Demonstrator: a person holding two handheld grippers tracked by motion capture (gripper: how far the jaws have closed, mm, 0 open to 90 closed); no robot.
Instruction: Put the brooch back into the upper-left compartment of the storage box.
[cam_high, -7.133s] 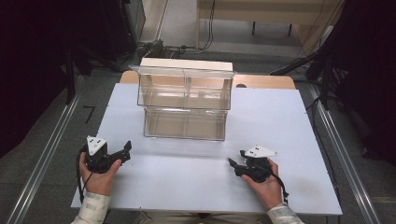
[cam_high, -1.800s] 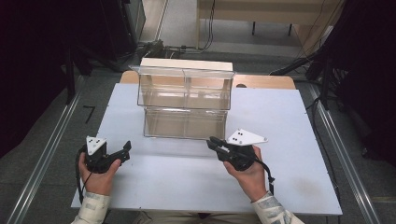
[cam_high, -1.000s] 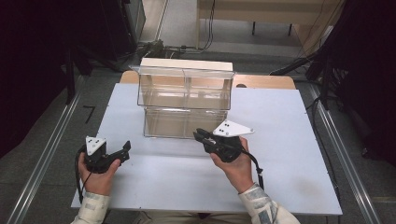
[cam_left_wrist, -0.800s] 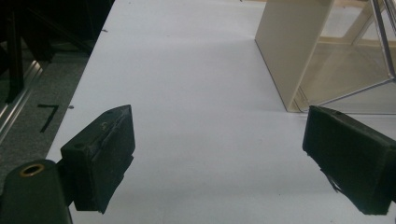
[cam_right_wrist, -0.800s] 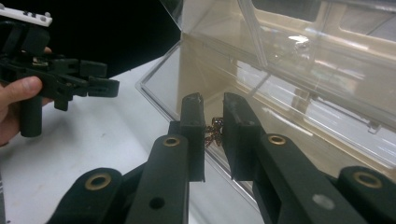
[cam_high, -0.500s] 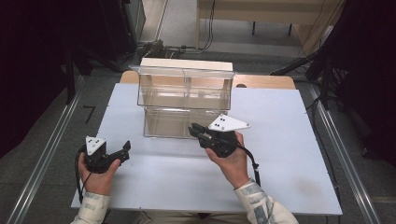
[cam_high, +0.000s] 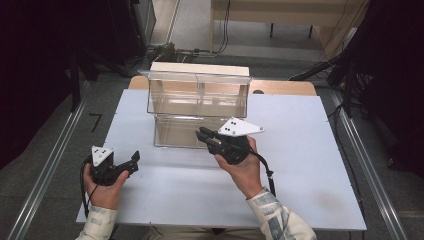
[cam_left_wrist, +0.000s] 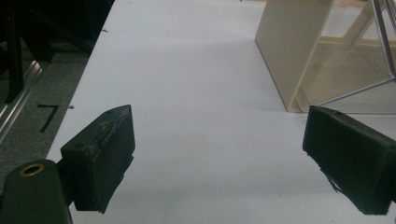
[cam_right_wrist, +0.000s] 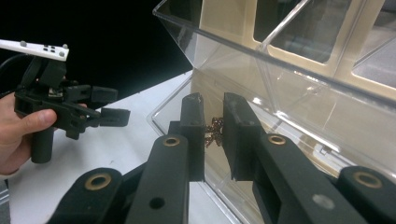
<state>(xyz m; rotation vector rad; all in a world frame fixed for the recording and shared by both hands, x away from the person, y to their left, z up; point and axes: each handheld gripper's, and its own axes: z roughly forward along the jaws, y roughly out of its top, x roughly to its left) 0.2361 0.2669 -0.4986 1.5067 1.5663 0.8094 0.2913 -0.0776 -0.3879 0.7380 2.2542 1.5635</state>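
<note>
Two hand-held grippers, one clear two-tier bin unit, one white table

Item 1: right gripper, centre of the high view, jaws pointing left at the front of the lower tier. In the right gripper view the jaws stand narrow, nearly closed, with a small brownish, chain-like object between the pads; whether it is truly pinched or merely seen through the clear wall behind the gap cannot be told.

Item 2: left gripper, lower left of the high view, resting on the table in the person's hand, well apart from the bins. In the left gripper view the jaws stand wide, nothing between them.

Item 3: clear plastic bin unit, upper centre of the high view, two stacked tiers with sloped fronts and a cream back panel; upper tier split by a divider. Fills the upper right of the right gripper view.

Item 4: white table, bare around the unit.

Step in hand, by judgement: the right gripper is working at the mouth of the lower bin, either taking up or delivering the small object.

Next move, by judgement: calls for a slow, level motion clear of the sloped clear wall, with the pinch kept firm, since the object is tiny and easily dropped
</note>
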